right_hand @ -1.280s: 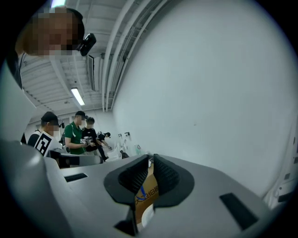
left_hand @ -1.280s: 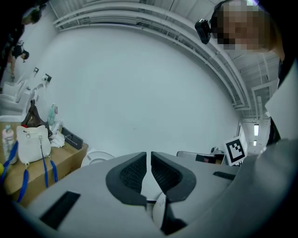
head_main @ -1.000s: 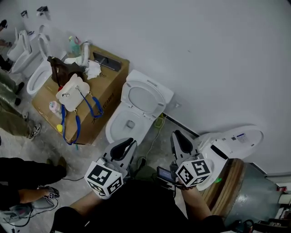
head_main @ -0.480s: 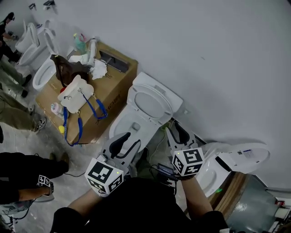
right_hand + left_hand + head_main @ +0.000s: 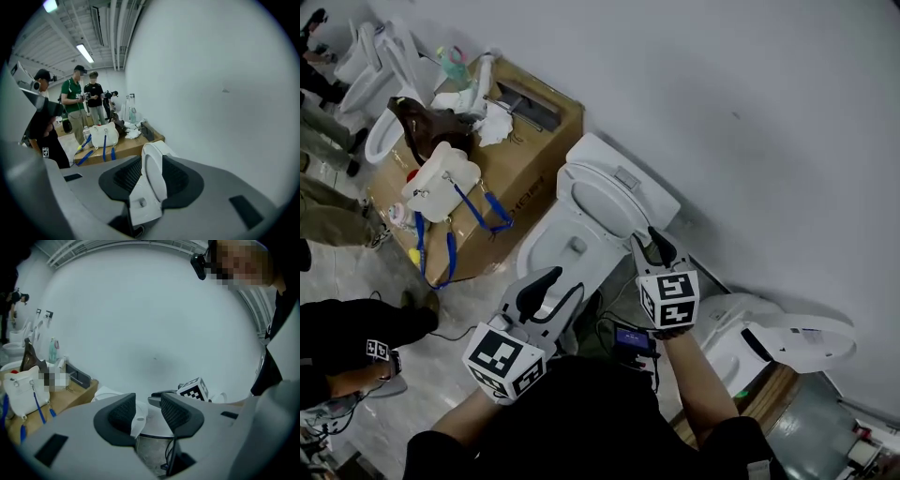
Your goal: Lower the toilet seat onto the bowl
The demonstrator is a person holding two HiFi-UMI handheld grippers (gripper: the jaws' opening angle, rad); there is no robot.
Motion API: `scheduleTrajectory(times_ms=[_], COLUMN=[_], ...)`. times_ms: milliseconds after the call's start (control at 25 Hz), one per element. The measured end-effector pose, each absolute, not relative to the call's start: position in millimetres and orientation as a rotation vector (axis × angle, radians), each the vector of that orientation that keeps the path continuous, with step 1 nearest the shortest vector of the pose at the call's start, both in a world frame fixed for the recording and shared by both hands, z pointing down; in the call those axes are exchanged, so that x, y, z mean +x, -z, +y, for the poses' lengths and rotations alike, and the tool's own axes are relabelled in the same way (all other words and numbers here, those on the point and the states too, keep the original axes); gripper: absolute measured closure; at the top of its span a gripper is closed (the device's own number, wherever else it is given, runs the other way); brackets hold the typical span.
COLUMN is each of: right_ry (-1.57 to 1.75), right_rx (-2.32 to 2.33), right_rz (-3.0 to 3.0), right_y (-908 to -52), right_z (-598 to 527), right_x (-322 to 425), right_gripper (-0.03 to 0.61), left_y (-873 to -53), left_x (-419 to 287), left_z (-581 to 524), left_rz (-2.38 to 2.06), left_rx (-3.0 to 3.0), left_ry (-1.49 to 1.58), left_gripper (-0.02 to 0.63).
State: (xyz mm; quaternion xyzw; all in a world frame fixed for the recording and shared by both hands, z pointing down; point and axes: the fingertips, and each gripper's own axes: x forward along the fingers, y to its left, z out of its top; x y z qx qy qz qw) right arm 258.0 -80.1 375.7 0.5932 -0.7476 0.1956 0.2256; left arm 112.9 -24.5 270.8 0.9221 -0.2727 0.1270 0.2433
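Observation:
The white toilet stands against the wall with its seat [image 5: 598, 202] raised above the bowl [image 5: 565, 251]. My right gripper [image 5: 654, 246] is open at the seat's right edge. In the right gripper view the upright seat [image 5: 153, 174] shows edge-on in the gap of that gripper [image 5: 151, 177], and the pads do not press on it. My left gripper [image 5: 551, 285] hangs in front of the bowl, lower left. Its jaws are opening and nothing is between them [image 5: 147, 411]. The right gripper's marker cube [image 5: 194, 389] shows beyond them.
A cardboard box [image 5: 520, 173] left of the toilet carries a white bag [image 5: 441, 183] with blue straps and clutter. More toilets stand at the top left [image 5: 384, 56], and another one at the right [image 5: 769, 333]. People stand at the left [image 5: 77, 101]. Cables lie on the floor.
Both grippers' jaws have opened. My right gripper has moved up and left to the raised seat's right edge. The left gripper has stayed in front of the bowl.

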Motion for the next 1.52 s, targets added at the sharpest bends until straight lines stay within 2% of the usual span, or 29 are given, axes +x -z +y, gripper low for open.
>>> scheduleTrajectory(times_ms=[560, 760, 1520], right_ry=[-0.539, -0.459, -0.49], right_rx=[1.421, 1.348, 1.293], right_rz=[-1.937, -1.898, -1.938], right_y=[-473, -484, -491], right_z=[-138, -146, -142], right_x=[279, 279, 261], right_gripper=[0.428, 0.428, 0.428], left_y=[-297, -303, -320], left_x=[117, 116, 125], left_z=[-57, -67, -86], left_rz=[-0.836, -0.846, -0.827], left_rx=[2.4, 2.373, 2.313], left_ry=[-0.382, -0.387, -0.369], left_gripper=[0.454, 0.454, 0.454])
